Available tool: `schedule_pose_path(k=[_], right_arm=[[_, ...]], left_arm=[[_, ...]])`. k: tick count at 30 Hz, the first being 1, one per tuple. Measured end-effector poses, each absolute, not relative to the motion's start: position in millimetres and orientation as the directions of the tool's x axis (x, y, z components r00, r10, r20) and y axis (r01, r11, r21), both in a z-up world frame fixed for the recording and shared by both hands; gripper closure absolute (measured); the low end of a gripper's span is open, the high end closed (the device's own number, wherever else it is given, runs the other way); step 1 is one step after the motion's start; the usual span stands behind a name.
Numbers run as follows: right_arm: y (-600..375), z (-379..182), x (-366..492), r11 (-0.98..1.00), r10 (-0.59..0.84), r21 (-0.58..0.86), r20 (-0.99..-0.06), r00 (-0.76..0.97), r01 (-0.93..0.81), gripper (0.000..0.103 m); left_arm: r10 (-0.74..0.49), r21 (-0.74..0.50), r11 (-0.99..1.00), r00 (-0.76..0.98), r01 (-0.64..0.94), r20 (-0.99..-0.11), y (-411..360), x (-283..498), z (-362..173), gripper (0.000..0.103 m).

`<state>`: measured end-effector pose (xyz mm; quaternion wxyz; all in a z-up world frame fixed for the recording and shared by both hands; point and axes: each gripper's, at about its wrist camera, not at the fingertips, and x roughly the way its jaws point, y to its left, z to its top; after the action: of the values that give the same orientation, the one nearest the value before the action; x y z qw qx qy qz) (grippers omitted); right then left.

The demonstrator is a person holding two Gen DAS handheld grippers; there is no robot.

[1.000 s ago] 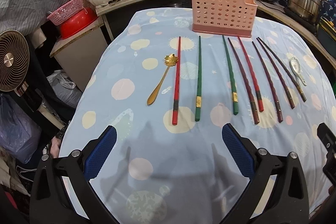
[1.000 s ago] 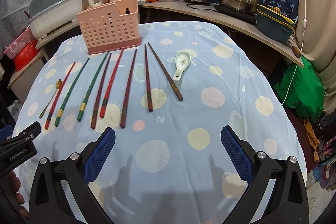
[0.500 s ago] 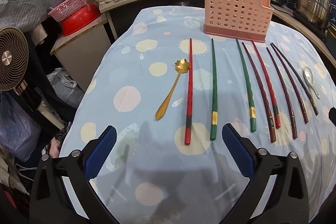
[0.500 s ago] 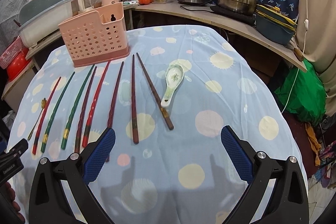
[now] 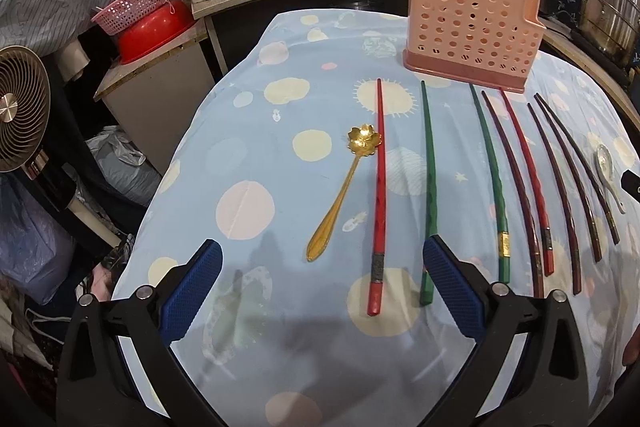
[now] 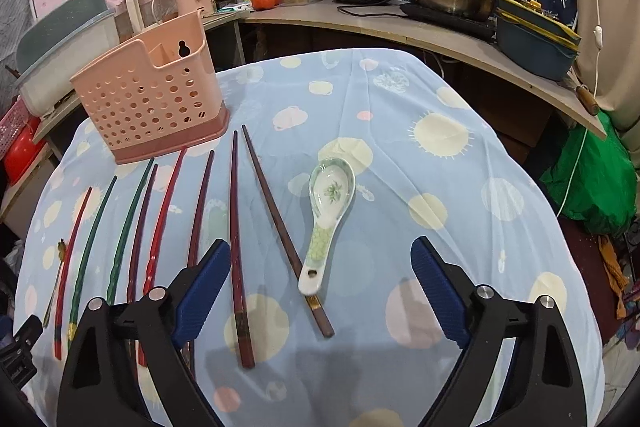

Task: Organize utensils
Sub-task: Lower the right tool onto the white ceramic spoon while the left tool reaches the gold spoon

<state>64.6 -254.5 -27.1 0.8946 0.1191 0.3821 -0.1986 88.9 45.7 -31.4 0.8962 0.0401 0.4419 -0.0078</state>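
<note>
- Blue-padded jaws of my right gripper (image 6: 320, 291) are closing, nothing pressed, over the ceramic spoon (image 6: 327, 215) and a brown chopstick (image 6: 280, 223).
- My left gripper (image 5: 320, 291) hangs released near the red chopstick (image 5: 379, 187).
- Risk: spoon handle overlaps that chopstick; I might nudge both across the desk (image 6: 440, 147), away from the pink holder (image 6: 152, 99).

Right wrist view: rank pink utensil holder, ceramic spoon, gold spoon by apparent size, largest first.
1. pink utensil holder, largest by far.
2. ceramic spoon, clearly smaller.
3. gold spoon, a thin sliver at the left edge, partly behind a red chopstick; fisheye edge shrinks it, so true size versus the ceramic spoon is unsure.
</note>
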Motion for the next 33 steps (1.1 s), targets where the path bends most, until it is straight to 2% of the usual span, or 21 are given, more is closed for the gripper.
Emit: schedule_pose_path(k=[11, 18, 25, 33], right_arm=[[-260.2, -43.7, 79.8, 0.891, -0.223, 0.094, -0.762, 0.608, 0.445, 0.046], [-265.7, -48.9, 82.0, 0.885, -0.217, 0.106, -0.770, 0.601, 0.454, 0.058], [-267.9, -56.5, 85.0, 0.887, -0.199, 0.111, -0.784, 0.588, 0.448, 0.082], [-273.4, -60.7, 80.0, 0.883, -0.186, 0.128, -0.788, 0.587, 0.452, 0.090]], left_arm=[[0.039, 0.054, 0.999, 0.607, 0.006, -0.794, 68.4, 100.1, -33.0, 0.007], [0.051, 0.050, 0.999, 0.598, -0.018, -0.800, 83.7, 104.5, -38.0, 0.007], [0.041, 0.048, 0.999, 0.576, -0.004, -0.816, 83.1, 108.6, -49.0, 0.007], [0.031, 0.045, 0.999, 0.562, 0.011, -0.826, 80.7, 114.7, -58.2, 0.012]])
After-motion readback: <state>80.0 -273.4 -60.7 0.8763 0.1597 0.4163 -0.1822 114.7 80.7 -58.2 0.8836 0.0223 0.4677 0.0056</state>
